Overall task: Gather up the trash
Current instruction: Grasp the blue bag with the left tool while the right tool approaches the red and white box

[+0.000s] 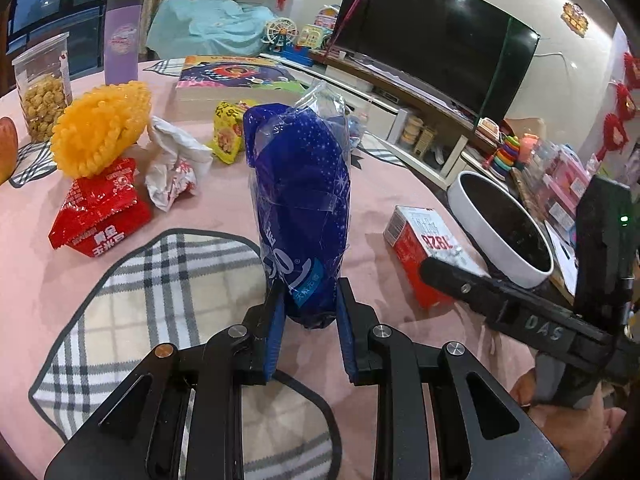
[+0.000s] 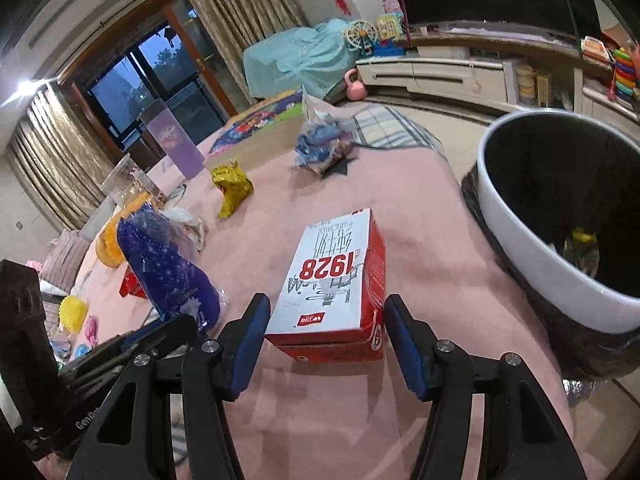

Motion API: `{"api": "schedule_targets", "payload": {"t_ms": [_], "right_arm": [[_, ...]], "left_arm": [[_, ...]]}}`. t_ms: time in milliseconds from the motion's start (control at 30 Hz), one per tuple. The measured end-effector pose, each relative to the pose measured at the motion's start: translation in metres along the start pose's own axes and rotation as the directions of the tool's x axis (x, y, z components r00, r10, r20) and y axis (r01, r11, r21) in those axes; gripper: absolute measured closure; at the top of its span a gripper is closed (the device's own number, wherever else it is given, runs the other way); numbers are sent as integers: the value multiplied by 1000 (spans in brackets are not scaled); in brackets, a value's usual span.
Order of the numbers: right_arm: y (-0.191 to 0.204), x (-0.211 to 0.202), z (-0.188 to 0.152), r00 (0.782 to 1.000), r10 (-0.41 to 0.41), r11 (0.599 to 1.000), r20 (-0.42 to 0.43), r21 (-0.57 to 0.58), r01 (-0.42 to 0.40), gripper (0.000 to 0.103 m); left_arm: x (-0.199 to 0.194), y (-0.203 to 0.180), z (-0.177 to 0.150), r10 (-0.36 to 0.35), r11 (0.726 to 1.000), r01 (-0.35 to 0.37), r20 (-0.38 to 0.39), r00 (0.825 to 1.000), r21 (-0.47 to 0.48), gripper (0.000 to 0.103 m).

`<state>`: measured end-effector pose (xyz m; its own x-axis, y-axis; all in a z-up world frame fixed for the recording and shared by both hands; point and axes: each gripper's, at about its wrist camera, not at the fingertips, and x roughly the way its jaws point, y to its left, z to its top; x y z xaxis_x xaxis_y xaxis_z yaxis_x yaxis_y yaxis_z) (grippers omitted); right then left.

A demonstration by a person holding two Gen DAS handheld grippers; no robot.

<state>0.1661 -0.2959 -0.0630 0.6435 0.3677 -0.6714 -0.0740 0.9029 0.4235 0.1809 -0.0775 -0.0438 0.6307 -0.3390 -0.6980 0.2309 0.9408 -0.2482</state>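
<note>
Two grippers busy at once, task about midway by my read. Left gripper (image 1: 308,328) is clenched on a blue plastic bag (image 1: 300,208), bag standing up between the blue pads above the pink desk (image 1: 200,208). Right gripper (image 2: 326,344) has its jaws either side of the red-and-white milk carton (image 2: 340,280); carton lies flat on the desk, left pad looks touching, right pad shows a sliver of gap, so not a firm grasp yet.

Done: white bin (image 2: 532,240) just off the desk edge already has at least one yellow wrapper (image 2: 584,240) inside. Left to collect: bag and carton, plus red snack packet (image 1: 100,216), crumpled white paper (image 1: 172,164), yellow packet (image 1: 228,132), and a crinkled clear-blue wrapper (image 2: 324,144) near the book (image 1: 236,76).

View differences: only the right wrist view looks into the bin and shows the far wrapper plainly; only the left wrist view shows the red packet, white paper, yellow spiky thing (image 1: 100,128) and snack jar (image 1: 40,88) clearly.
</note>
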Motion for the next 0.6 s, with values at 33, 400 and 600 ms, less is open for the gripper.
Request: {"api": "schedule_targets", "payload": {"t_ms": [33, 400, 600], "right_arm": [[-1, 2, -1, 1000, 1, 1000, -15, 3, -1, 42], [5, 16, 1, 998, -62, 998, -28, -33, 61, 43], [0, 4, -1, 999, -40, 999, -8, -21, 40, 44]], "left_arm": [[-1, 0, -1, 0, 1000, 0, 0, 1000, 0, 80], [-4, 2, -5, 9, 1000, -9, -7, 1000, -9, 80], [-4, -8, -5, -1, 1000, 1, -11, 1000, 7, 80]]}}
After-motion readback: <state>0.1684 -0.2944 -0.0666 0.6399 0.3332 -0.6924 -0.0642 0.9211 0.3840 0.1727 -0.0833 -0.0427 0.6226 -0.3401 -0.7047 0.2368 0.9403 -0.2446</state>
